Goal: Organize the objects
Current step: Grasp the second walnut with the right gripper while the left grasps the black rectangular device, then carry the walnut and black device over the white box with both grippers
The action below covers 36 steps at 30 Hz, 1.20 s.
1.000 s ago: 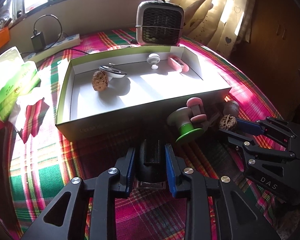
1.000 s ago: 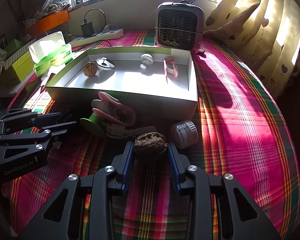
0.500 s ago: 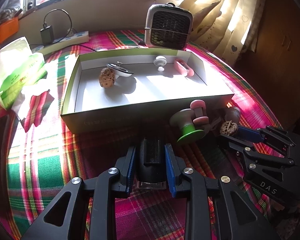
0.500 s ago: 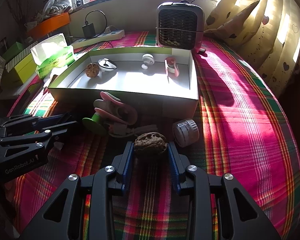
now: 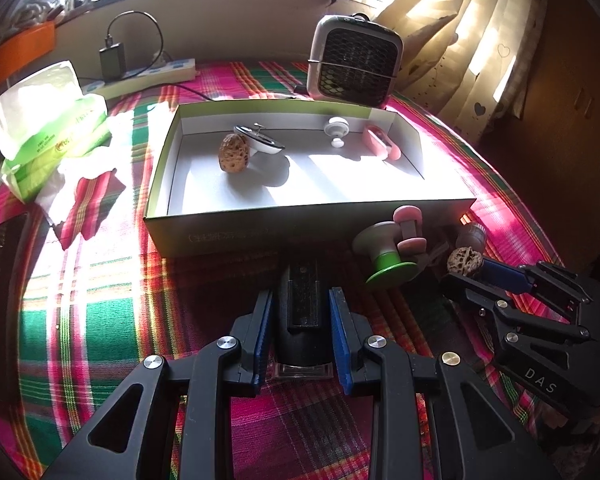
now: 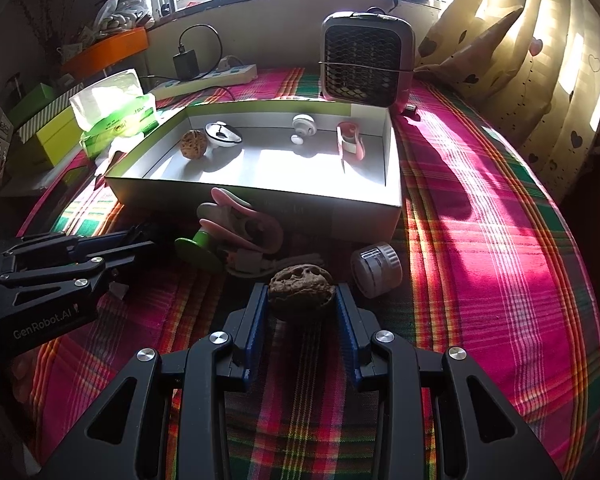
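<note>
My left gripper [image 5: 302,320] is shut on a black stapler-like block [image 5: 303,304], held just in front of the open white box [image 5: 300,226]. My right gripper [image 6: 302,300] is shut on a brown walnut [image 6: 302,285], which also shows in the left wrist view [image 5: 465,258] between that gripper's blue pads. Inside the box lie another walnut [image 5: 233,153], a small white dish [image 5: 260,142], a white knob [image 5: 336,130] and a pink item [image 5: 380,143]. A green-based roller with pink parts [image 5: 390,246] and a grey cylinder [image 6: 376,270] rest on the cloth outside the box.
A plaid cloth [image 6: 480,240] covers the table. A small fan heater [image 5: 354,65] stands behind the box. A green tissue pack [image 5: 48,128] and a power strip with charger [image 5: 148,74] sit at the left. Curtains [image 6: 540,60] hang at the right.
The left wrist view has rolled slightly, so the box and heater sit further right. Both grippers keep their hold and stay in place.
</note>
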{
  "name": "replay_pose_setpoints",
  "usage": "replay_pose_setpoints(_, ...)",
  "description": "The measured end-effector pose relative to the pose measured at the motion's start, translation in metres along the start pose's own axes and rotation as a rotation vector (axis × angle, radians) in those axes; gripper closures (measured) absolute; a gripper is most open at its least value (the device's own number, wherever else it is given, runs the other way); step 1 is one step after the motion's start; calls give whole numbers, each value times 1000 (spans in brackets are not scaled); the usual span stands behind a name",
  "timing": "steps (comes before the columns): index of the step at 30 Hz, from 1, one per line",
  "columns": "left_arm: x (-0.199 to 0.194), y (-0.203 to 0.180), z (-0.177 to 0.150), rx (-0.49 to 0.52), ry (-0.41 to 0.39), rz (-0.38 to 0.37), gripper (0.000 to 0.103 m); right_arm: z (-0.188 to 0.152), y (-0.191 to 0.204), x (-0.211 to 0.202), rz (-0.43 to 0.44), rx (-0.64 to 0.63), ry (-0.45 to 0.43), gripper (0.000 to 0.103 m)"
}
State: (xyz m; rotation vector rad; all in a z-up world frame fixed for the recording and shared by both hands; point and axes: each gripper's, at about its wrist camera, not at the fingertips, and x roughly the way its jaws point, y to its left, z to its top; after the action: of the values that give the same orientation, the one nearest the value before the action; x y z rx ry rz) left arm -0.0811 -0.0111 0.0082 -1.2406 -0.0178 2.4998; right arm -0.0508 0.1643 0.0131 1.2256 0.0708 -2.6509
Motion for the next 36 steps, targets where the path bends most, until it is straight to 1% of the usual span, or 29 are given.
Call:
replay_pose_setpoints(17,-16,0,5,7,-26,17,78,6,1,-11,-1,-6,-29,69)
replay_pose_setpoints(22,-22,0,10,9,-43,4,78,13,1,-17,-11,-18,-55,69)
replay_pose_setpoints(30,-26,1,19,5,-49,13,78,27,-1,-23,-18,-36,-85,69)
replay_pose_setpoints(36,-28,0,25,11,-57,22,78,37,-3,-23,-7,-39,-94,69)
